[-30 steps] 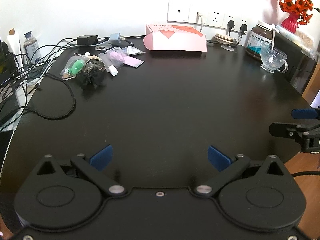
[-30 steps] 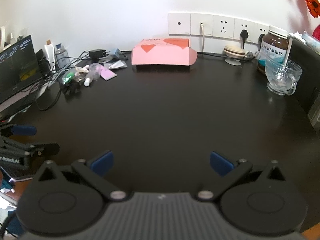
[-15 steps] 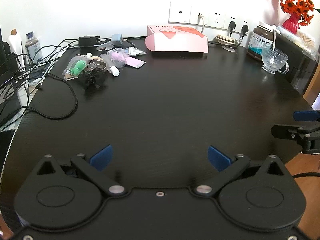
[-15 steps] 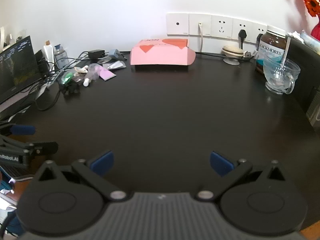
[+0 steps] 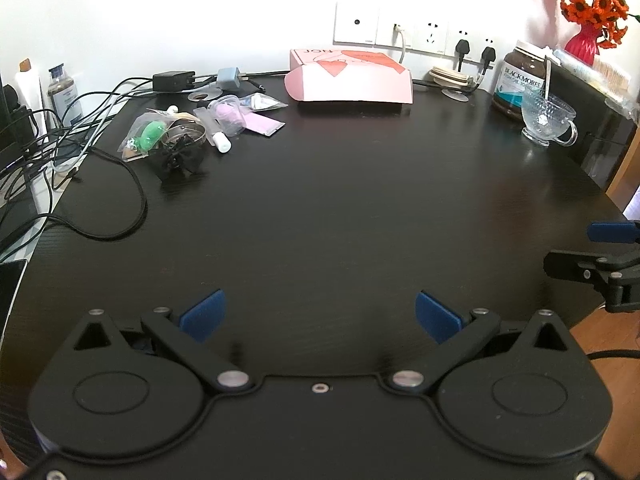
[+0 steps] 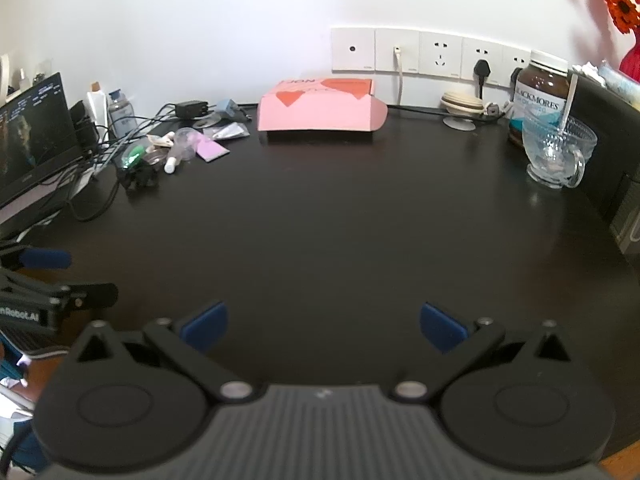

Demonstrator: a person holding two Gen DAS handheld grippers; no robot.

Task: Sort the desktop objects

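A heap of small items lies at the far left of the black desk [image 5: 340, 208]: a green item in a clear bag [image 5: 148, 136], a black hair clip [image 5: 180, 158], a small white tube [image 5: 219, 142], a pale purple item in plastic [image 5: 230, 118] and a purple packet [image 5: 260, 124]. The same heap [image 6: 168, 152] shows in the right wrist view. A pink box [image 5: 348, 80] [image 6: 320, 110] stands at the back. My left gripper [image 5: 318, 316] is open over the near edge, nothing between its fingers. My right gripper [image 6: 323, 320] is open too, also empty, beside it on the right.
Black cables [image 5: 100, 200] trail over the desk's left side by a monitor [image 6: 32, 136]. A glass cup with a spoon [image 5: 548, 118] and a brown supplement jar [image 5: 520, 80] stand at the far right. Wall sockets [image 6: 420, 52] and a red vase of orange flowers [image 5: 588, 12] are behind.
Both grippers have drawn back and lifted slightly, so the desk items look a little farther away. Both stay open.
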